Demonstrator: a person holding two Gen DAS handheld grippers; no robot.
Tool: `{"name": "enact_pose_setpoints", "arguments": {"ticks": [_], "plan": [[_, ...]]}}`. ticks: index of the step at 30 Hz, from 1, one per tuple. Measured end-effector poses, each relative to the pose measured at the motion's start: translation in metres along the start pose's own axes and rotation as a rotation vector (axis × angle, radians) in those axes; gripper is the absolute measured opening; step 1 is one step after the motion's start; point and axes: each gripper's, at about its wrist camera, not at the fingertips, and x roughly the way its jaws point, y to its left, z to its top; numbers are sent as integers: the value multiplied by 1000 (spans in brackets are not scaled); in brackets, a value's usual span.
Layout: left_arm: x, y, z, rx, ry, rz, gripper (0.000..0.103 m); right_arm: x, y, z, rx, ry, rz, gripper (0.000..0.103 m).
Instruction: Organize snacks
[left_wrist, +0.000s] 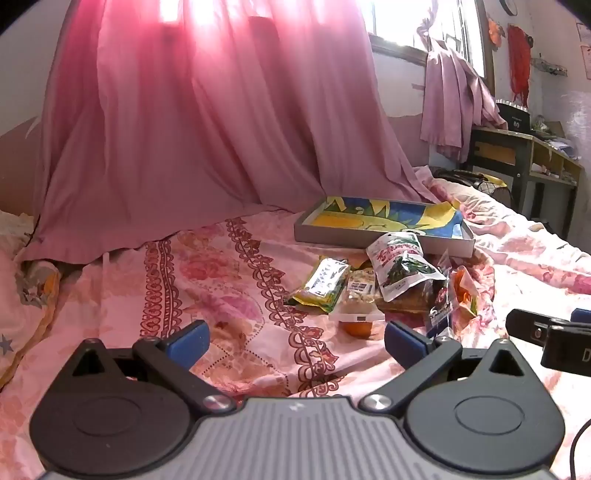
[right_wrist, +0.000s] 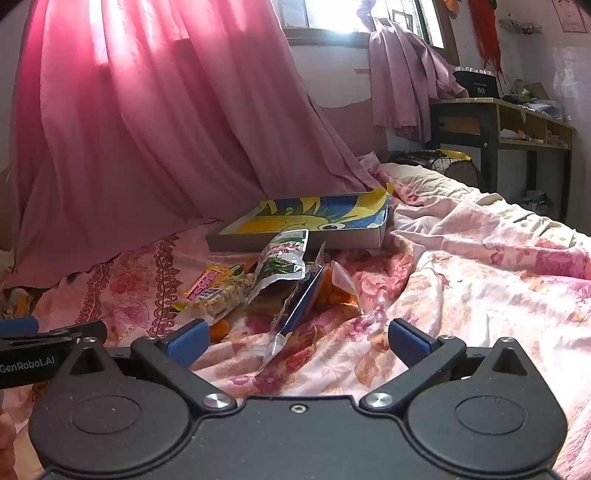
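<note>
Both empty and with jaws spread wide, the left gripper (left_wrist: 295, 343) and right gripper (right_wrist: 297, 341) are hovering over the bed (left_wrist: 229, 280), facing snack packets (left_wrist: 384, 280) heaped against the tray's (left_wrist: 369, 236) near edge; the soft, rumpled quilt is risking packets sliding during a pinch.

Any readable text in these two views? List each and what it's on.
"GenRobot.AI": on the side of the left gripper, seen from the right wrist.
"80": on the black box on the desk.
"D": one letter at the frame edge on the right gripper, the rest cut off.
White-and-green snack bag: large red characters, too blurred to read.
Green packet, pink label on the noodle pack, wall papers: unreadable.
</note>
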Motion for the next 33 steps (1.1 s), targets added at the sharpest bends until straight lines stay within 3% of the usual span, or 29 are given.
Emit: {"name": "enact_pose_setpoints", "arguments": {"ticks": [33], "plan": [[0,-3,0,-1,0,-3,103,2,-2,0,13,6,6,102]]}}
